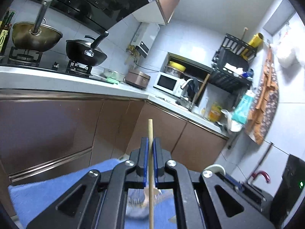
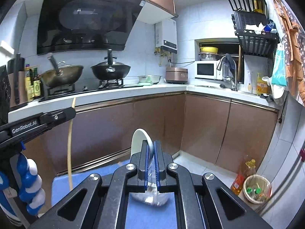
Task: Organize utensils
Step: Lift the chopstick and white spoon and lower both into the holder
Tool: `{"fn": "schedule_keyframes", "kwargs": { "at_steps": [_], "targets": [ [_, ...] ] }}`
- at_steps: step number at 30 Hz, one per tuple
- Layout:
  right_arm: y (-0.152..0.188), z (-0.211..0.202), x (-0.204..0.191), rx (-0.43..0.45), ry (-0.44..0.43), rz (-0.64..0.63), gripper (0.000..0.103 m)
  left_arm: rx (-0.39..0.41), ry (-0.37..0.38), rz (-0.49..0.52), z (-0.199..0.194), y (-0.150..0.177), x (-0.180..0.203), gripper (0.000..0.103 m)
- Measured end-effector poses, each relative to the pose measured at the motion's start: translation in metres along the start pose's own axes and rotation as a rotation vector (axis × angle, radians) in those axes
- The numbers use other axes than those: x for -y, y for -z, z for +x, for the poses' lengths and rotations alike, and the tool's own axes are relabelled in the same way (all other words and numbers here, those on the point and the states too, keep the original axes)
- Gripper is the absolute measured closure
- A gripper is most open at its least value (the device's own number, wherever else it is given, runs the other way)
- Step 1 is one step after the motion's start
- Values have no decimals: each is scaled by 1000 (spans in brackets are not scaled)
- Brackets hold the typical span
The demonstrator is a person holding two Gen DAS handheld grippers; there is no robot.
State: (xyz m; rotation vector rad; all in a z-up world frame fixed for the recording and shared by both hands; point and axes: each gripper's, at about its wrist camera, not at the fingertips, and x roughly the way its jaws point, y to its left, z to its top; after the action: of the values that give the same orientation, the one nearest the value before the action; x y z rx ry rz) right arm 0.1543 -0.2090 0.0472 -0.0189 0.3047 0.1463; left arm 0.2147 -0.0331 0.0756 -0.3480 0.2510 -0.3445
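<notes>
My left gripper is shut on a thin wooden chopstick that stands nearly upright, its tip above the jaws. Below it a clear glass cup sits on a blue cloth. My right gripper is shut on a white ceramic spoon, bowl end up, above the same clear glass cup on the blue cloth. In the right wrist view the left gripper shows at the left, holding the chopstick. The right gripper's spoon shows at the lower right of the left wrist view.
A kitchen counter runs behind, with two woks on a gas hob, a rice cooker, a microwave and a sink tap. Brown cabinet doors lie below. A basket and an oil bottle stand on the floor at right.
</notes>
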Motion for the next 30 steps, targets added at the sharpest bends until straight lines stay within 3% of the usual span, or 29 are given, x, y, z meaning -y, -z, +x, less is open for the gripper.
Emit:
{"fn": "schedule_keyframes", "kwargs": {
  "at_steps": [7, 12, 16, 21, 23, 26, 30],
  "targets": [
    [10, 71, 20, -11, 30, -6, 97, 65, -108, -12, 89, 15, -6, 99],
    [27, 102, 26, -27, 42, -18, 97, 98, -186, -1, 128, 41, -11, 99],
    [42, 121, 27, -42, 38, -19, 97, 83, -205, -7, 150, 64, -22, 99],
    [63, 140, 26, -83, 38, -15, 93, 43, -227, 24, 161, 83, -30, 97],
    [69, 140, 29, -95, 32, 2, 91, 29, -220, 39, 160, 85, -30, 90],
    [70, 134, 33, -93, 25, 16, 86, 8, -206, 40, 154, 87, -31, 84],
    [65, 116, 34, -75, 28, 28, 81, -15, -200, 67, 136, 85, -28, 83]
  ]
}}
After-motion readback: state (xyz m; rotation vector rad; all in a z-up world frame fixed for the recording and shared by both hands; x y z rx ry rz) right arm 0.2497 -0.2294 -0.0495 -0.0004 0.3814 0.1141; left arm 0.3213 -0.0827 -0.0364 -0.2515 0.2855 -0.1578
